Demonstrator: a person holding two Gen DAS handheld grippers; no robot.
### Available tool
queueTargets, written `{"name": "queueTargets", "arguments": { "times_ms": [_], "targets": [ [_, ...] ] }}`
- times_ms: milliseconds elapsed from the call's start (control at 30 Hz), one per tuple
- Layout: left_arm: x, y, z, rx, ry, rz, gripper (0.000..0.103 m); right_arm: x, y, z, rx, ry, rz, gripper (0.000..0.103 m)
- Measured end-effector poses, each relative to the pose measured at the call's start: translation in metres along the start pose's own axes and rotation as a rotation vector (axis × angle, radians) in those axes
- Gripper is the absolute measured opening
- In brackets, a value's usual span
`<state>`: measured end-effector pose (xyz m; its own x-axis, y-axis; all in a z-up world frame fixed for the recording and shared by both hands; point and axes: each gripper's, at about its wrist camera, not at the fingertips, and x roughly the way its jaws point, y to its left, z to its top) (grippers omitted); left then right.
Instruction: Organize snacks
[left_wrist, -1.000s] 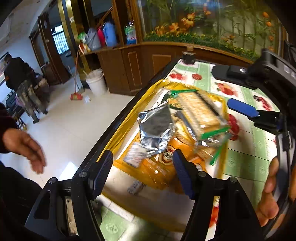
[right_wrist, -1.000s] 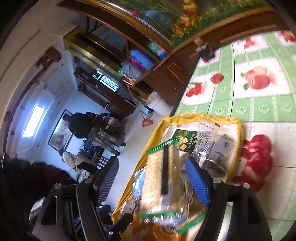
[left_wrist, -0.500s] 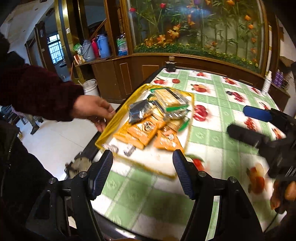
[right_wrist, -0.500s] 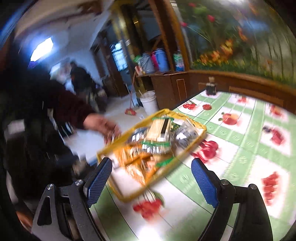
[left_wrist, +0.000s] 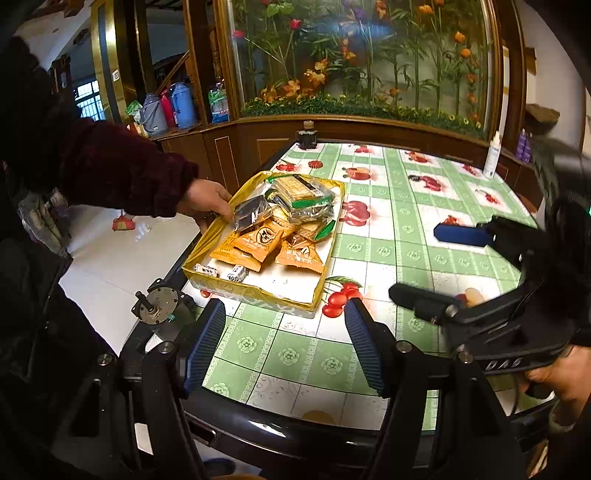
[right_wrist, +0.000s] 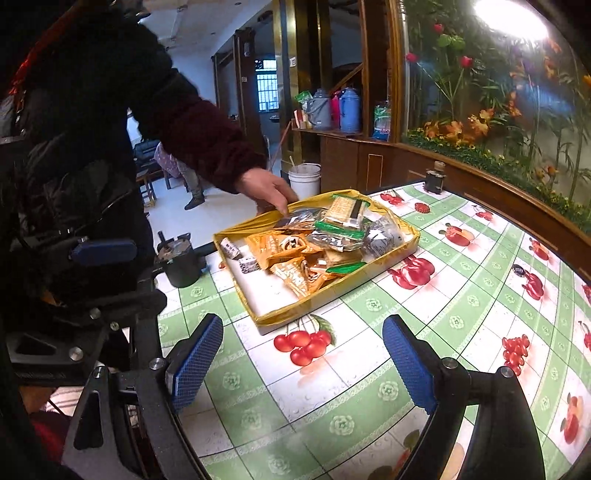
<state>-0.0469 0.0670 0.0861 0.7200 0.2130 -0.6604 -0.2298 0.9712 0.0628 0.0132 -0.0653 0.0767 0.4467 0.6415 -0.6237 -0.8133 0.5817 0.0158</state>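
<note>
The fingers of both grippers are spread apart and nothing is held between them. The left gripper (left_wrist: 284, 345) and the right gripper (right_wrist: 301, 363) are poised over the near part of the table (left_wrist: 388, 236), short of the snacks; the right gripper's jaws have just been opening, and only bare tablecloth is seen between them.

The snacks are gathered in a yellow tray (left_wrist: 255, 295), found at about eleven o'clock from the left gripper and at twelve o'clock from the right one, near the table's edge. Orange packets (left_wrist: 258, 238) are piled toward the near end, cracker packs with green stripes (left_wrist: 301, 194) at the far end, and two small wrapped sweets (left_wrist: 221, 272) lie in the near corner. A dark foil packet (left_wrist: 249, 214) at the tray's nine o'clock rim is being touched by a bystander's bare hand (left_wrist: 207, 203) in a dark red sleeve.

The sorting step appears finished or paused, with both tools drawn clear. If more tidying is wanted, the tray would need to be approached only once the hand is withdrawn, lest fingers be pinched.
</note>
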Motion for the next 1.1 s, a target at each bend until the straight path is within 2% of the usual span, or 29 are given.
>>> {"name": "queueTargets", "arguments": {
  "times_ms": [300,567,833,1100],
  "targets": [
    [-0.01,0.0,-0.001,0.011,-0.025,0.006,0.067,0.004,0.018,0.003,-0.081,0.03,-0.009,0.09],
    [-0.008,-0.011,-0.004,0.038,-0.007,-0.033,0.067,0.006,0.025,0.0,-0.145,0.071,-0.028,0.09],
    [-0.003,-0.036,-0.007,0.089,0.02,-0.137,0.067,-0.002,0.01,-0.017,-0.14,0.127,-0.066,0.09],
    [-0.006,-0.049,-0.005,0.117,0.012,-0.173,0.067,-0.017,-0.016,-0.03,-0.099,0.162,-0.123,0.09]
  ]
}}
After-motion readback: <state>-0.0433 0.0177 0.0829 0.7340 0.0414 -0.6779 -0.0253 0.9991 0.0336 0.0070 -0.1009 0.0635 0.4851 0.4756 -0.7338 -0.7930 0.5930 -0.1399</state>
